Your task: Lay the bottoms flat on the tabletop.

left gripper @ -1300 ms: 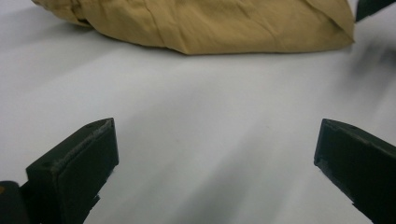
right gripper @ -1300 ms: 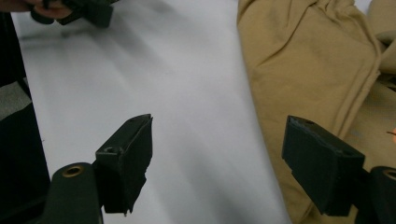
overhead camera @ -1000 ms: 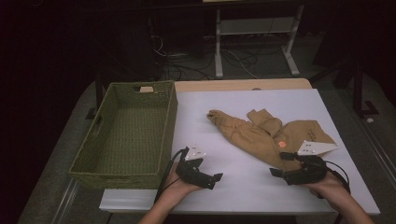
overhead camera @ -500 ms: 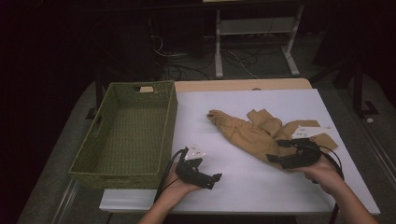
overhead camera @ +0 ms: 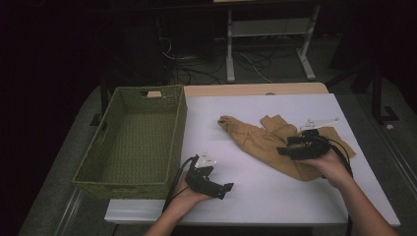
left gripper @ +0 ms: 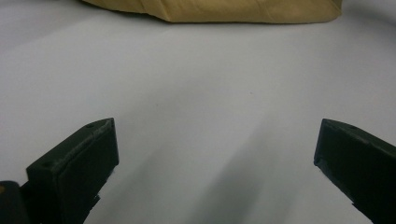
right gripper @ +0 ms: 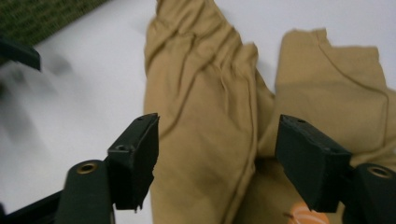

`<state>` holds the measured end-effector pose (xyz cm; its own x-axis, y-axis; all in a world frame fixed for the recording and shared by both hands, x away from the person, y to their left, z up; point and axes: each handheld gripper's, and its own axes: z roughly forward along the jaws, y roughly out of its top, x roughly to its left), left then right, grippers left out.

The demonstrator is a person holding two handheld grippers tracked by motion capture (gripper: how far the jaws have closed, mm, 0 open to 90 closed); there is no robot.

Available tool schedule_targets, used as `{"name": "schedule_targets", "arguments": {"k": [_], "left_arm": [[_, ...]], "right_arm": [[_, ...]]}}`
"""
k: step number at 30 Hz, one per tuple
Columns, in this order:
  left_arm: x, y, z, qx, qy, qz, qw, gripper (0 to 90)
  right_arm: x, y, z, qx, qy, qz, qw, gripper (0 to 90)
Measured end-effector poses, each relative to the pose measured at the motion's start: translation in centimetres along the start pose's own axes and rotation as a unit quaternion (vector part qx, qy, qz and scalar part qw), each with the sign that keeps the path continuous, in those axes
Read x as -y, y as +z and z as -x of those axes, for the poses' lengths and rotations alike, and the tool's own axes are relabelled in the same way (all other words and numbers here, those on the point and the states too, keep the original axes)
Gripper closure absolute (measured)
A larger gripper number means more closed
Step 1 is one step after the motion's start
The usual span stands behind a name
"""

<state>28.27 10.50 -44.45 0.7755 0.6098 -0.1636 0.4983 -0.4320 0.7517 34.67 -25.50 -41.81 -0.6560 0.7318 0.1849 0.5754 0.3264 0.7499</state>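
A tan garment (overhead camera: 260, 137) lies crumpled on the white table (overhead camera: 275, 196), right of centre. My right gripper (overhead camera: 287, 146) hovers over its right half and points left. In the right gripper view the right gripper (right gripper: 217, 135) is open, and its jaws have just been closing. A fold of the garment (right gripper: 205, 93) lies beneath the gap, and the pads do not press on it. My left gripper (overhead camera: 223, 189) rests near the table's front edge, open with nothing between its fingers. The left gripper (left gripper: 215, 140) faces bare table, with the garment's edge (left gripper: 224, 9) farther off.
A green woven basket (overhead camera: 179, 123) stands empty on the left side of the table, and its corner (right gripper: 42, 14) shows beyond the garment. Table legs and cables lie on the dark floor behind the table.
My right gripper has moved from the table's front right corner leftward and away from the person, onto the garment. The left gripper and the garment have not moved.
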Motion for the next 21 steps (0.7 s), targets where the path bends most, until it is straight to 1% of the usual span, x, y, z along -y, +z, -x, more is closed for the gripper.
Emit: {"name": "schedule_targets", "arguments": {"k": [1, 4, 7, 10, 14, 18, 21], "left_arm": [[0.0, 0.0, 0.0, 0.0, 0.0, 0.0, 1.0, 0.2], [0.0, 0.1, -0.1, 0.001, -0.001, -0.001, 1.0, 0.2], [0.0, 0.0, -0.1, 0.0, -0.002, 0.001, 1.0, 0.2], [0.0, 0.0, -0.2, 0.001, -0.004, 0.002, 1.0, 0.2], [0.0, 0.0, -0.3, 0.0, -0.006, 0.004, 1.0, 0.2], [0.0, -0.2, -0.3, -0.002, -0.004, 0.005, 1.0, 0.2], [-0.1, -0.2, -0.5, -0.003, -0.005, 0.005, 1.0, 0.2]], "right_arm": [[0.2, 0.0, 0.1, 0.002, -0.002, -0.004, 1.0, 34.4], [0.6, -0.1, 0.4, 0.007, 0.003, -0.01, 0.9999, 38.8], [1.0, -0.2, 0.7, 0.005, 0.012, -0.013, 0.9998, 44.1], [1.3, 0.0, 0.7, 0.002, 0.015, -0.018, 0.9997, 50.0], [1.7, -0.1, 0.6, 0.0, 0.017, -0.019, 0.9997, 57.9], [1.8, -0.3, 0.7, -0.001, 0.013, -0.019, 0.9997, 61.1], [1.9, -0.4, 0.9, -0.006, 0.02, -0.018, 0.9996, 62.7]]}}
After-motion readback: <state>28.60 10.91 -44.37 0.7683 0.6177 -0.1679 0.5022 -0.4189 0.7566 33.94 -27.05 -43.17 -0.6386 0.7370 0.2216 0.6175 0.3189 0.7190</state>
